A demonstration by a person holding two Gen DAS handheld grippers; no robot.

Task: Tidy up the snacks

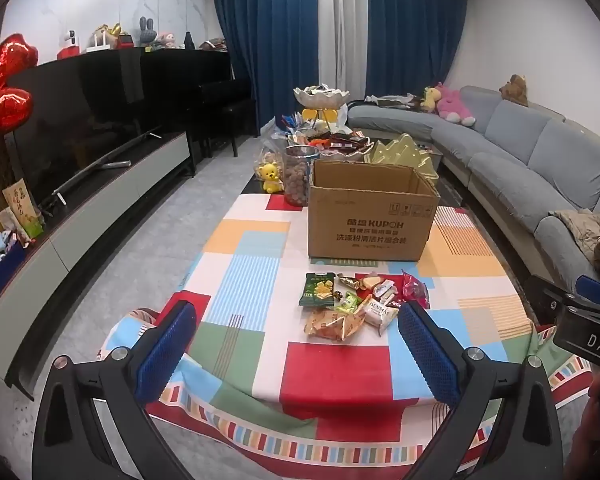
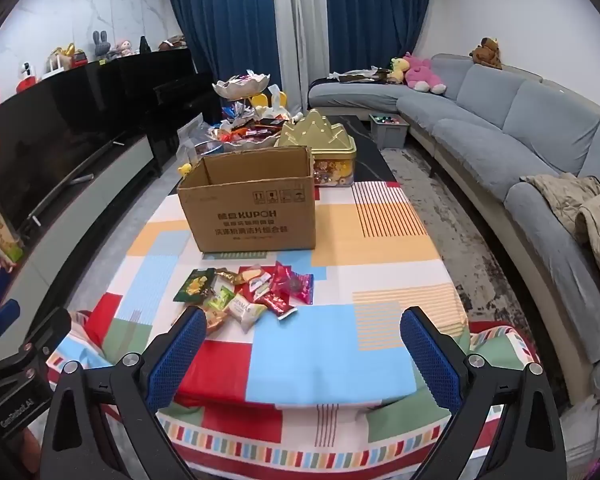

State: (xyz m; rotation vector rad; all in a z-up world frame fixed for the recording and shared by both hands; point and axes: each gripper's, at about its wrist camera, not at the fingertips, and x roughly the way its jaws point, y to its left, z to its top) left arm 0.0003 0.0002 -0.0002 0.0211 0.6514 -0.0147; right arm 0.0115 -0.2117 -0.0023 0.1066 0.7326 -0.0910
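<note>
Left wrist, crinkly snack packets (image 1: 352,304), boxy cardboard carton (image 1: 370,212)

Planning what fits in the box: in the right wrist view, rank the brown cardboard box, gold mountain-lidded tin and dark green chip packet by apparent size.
1. Brown cardboard box
2. Gold mountain-lidded tin, partly hidden behind the box and farther away, so unsure
3. Dark green chip packet
</note>
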